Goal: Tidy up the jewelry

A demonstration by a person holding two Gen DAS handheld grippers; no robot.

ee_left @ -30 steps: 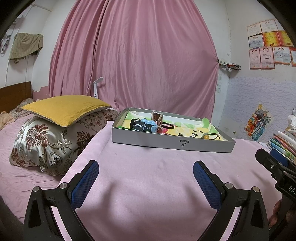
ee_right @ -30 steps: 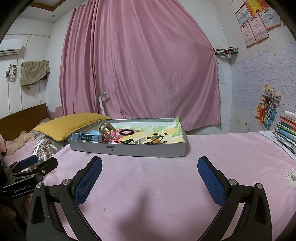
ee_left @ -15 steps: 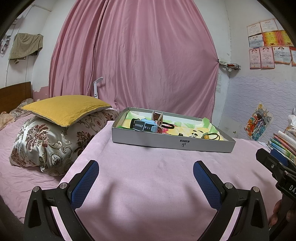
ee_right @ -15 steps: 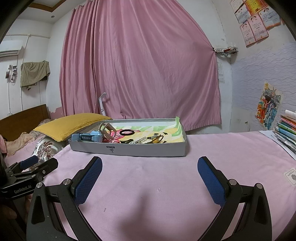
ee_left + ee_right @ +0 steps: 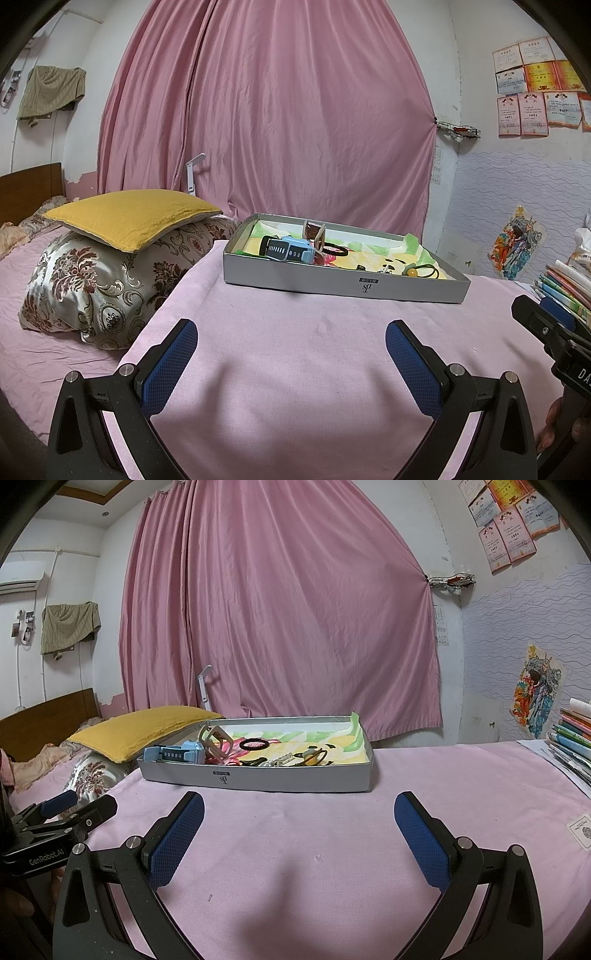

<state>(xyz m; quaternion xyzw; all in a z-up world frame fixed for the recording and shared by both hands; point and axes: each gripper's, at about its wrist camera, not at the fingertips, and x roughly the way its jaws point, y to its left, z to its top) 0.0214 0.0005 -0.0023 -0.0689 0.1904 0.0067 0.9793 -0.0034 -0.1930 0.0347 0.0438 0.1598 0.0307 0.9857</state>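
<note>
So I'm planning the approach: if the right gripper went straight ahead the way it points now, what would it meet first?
Probably the near wall of the grey tray. The right gripper is open over bare pink cloth, with nothing between it and the tray, though its height is hard to judge.

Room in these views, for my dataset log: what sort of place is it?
Most likely a bedroom: stacked pillows on a bed with a wooden headboard, and a full pink curtain behind.
</note>
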